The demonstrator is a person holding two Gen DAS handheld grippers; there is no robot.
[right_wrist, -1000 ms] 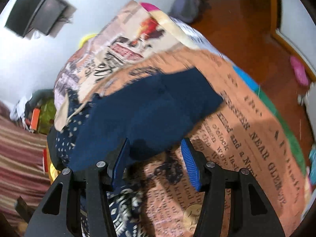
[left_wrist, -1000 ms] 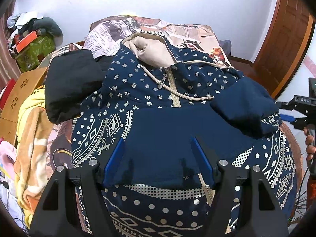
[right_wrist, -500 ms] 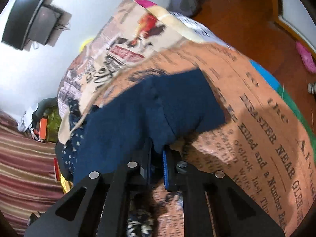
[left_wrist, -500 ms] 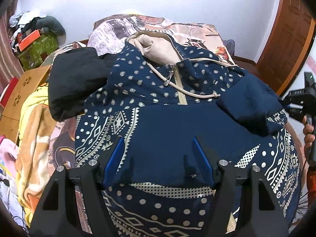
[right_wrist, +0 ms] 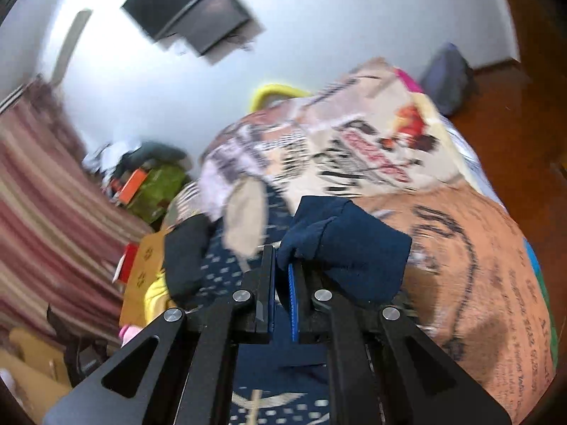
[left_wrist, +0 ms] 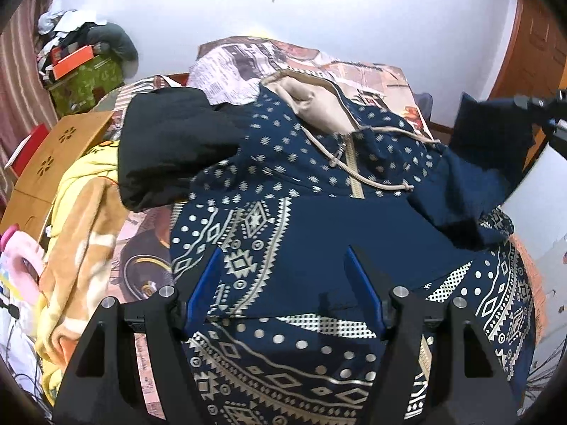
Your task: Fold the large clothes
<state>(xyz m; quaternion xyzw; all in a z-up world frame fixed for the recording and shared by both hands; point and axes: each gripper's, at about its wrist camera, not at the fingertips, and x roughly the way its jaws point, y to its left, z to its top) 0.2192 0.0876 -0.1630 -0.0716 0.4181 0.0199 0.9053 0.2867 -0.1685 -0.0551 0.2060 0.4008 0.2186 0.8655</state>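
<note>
The navy patterned hoodie [left_wrist: 319, 219] lay spread across the bed [right_wrist: 471, 283], a black garment [left_wrist: 170, 156] at its left shoulder. The left gripper [left_wrist: 283, 283] hovered over the front panel, jaws spread and empty. At right, the right gripper [right_wrist: 281, 272] had pinched the plain navy sleeve [right_wrist: 347, 244], lifted clear. The fabric looked soft, thick and droopy, best taken at cuffs and hem.

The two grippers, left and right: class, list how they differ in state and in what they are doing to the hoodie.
The left gripper stands open over the hoodie's front, gripping nothing; the right gripper is shut on the plain navy sleeve. The left hovers above flat cloth; the right holds its sleeve raised off the bed. Both have black arms and blue pads.
</note>
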